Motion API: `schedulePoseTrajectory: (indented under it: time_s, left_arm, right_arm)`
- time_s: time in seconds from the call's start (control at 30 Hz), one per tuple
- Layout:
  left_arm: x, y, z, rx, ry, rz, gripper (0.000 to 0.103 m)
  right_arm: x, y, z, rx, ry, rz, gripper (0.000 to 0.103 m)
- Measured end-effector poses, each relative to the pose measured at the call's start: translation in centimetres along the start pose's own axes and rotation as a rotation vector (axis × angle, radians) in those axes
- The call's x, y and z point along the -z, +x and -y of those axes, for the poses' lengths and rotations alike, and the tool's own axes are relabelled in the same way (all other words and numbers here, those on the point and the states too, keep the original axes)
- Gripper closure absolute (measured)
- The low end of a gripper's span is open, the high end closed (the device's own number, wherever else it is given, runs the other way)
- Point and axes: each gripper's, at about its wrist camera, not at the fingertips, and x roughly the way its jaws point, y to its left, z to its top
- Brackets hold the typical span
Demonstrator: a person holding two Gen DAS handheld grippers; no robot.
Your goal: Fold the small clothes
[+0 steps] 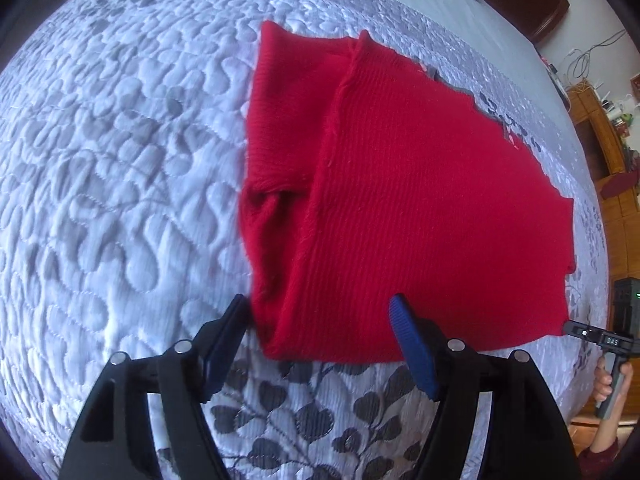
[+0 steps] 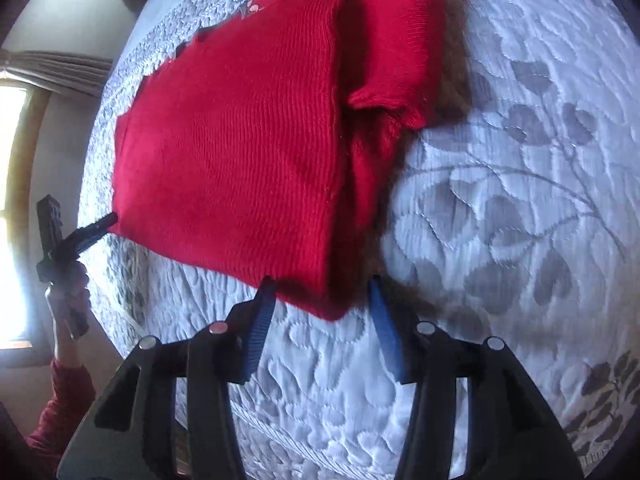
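Note:
A red knitted garment point(image 1: 420, 200) lies folded on the quilted bedspread point(image 1: 120, 160), with a sleeve part folded along its left side. My left gripper point(image 1: 320, 314) stands open over the garment's near left corner; the cloth lies loose between its blue pads point(image 1: 412, 344). In the right wrist view the same garment point(image 2: 232, 152) fills the upper middle. My right gripper point(image 2: 320, 294) is open too, its fingers astride the near right corner without pressing it. Each gripper shows small in the other's view, the right gripper point(image 1: 576, 327) and the left gripper point(image 2: 106, 222), at opposite near corners.
The grey-and-white bedspread point(image 2: 500, 200) with a leaf pattern spreads wide around the garment. A person's hand and red sleeve point(image 2: 68, 360) hold the left tool. Wooden furniture point(image 1: 600, 152) stands beyond the bed's right edge, and a bright window point(image 2: 12, 200) is on the far side.

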Motion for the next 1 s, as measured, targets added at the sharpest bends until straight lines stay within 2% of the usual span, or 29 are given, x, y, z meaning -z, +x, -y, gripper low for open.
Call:
schedulePoseTrajectory:
  time_s: [0.03, 0.1, 0.17, 0.23, 0.37, 0.63, 0.8, 1.0]
  left_arm:
    - [-0.2, 0.2, 0.0, 0.005, -0.007, 0.001, 0.032]
    - [-0.7, 0.4, 0.1, -0.011, -0.018, 0.008, 0.043]
    - [-1.1, 0.6, 0.4, -0.046, -0.024, 0.013, 0.069]
    - [-1.3, 0.6, 0.3, -0.021, -0.045, 0.01, 0.089]
    - [-0.5, -0.5, 1.0, -0.033, -0.029, 0.029, 0.093]
    - [3.6, -4.0, 3.0, -0.01, 0.007, 0.041, 0.095]
    - [8.8, -5.4, 4.6, 0.018, 0.026, 0.015, 0.095]
    - [15.9, -7.1, 5.4, 0.05, 0.055, -0.017, 0.095]
  right_arm:
    - [-0.3, 0.4, 0.2, -0.036, 0.022, -0.002, 0.065]
    - [-0.8, 0.9, 0.2, -0.033, 0.026, -0.004, 0.078]
    - [-0.9, 0.9, -0.4, -0.017, 0.006, 0.006, 0.085]
    - [-0.7, 0.5, -0.9, -0.002, -0.011, 0.02, 0.09]
    - [0.4, -1.0, -1.9, 0.063, -0.063, 0.054, 0.094]
    - [5.0, -5.5, -2.3, 0.091, -0.099, 0.092, 0.098]
    - [9.9, -7.7, -0.7, 0.104, -0.089, 0.082, 0.099]
    - [17.9, -9.3, 1.2, 0.139, -0.098, 0.047, 0.099]
